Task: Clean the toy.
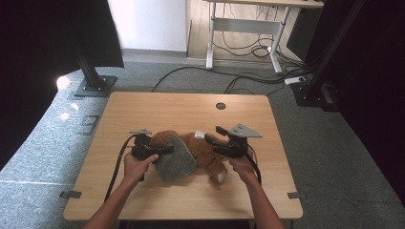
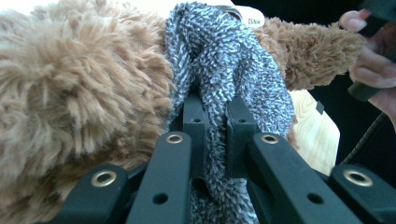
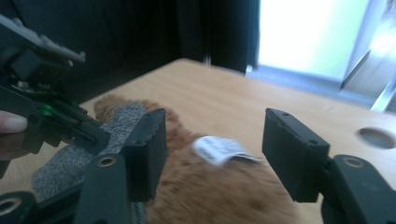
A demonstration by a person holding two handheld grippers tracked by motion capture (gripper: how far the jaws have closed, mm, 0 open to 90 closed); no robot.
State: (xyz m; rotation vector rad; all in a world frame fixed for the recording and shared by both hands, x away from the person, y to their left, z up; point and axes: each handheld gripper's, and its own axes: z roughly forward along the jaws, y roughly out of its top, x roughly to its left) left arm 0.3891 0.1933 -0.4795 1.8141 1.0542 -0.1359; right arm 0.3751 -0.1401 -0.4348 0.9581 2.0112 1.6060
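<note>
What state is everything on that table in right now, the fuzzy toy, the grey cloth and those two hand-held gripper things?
Left hand-held gripper: shut on the grey cloth.
Right hand-held gripper: open, nothing between its jaws.
Grey cloth: draped over the plush toy, pinched at one edge.
Plush toy: lying on the table, white tag showing.

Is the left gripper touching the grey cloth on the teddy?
Touching. The left gripper view shows the left gripper with its jaws clamped on the grey cloth.

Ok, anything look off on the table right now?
Nothing damaged or spilled. The brown plush toy lies on its side with the grey knit cloth half over it, bunched where the left tongs pinch it; its white tag sticks out.
</note>
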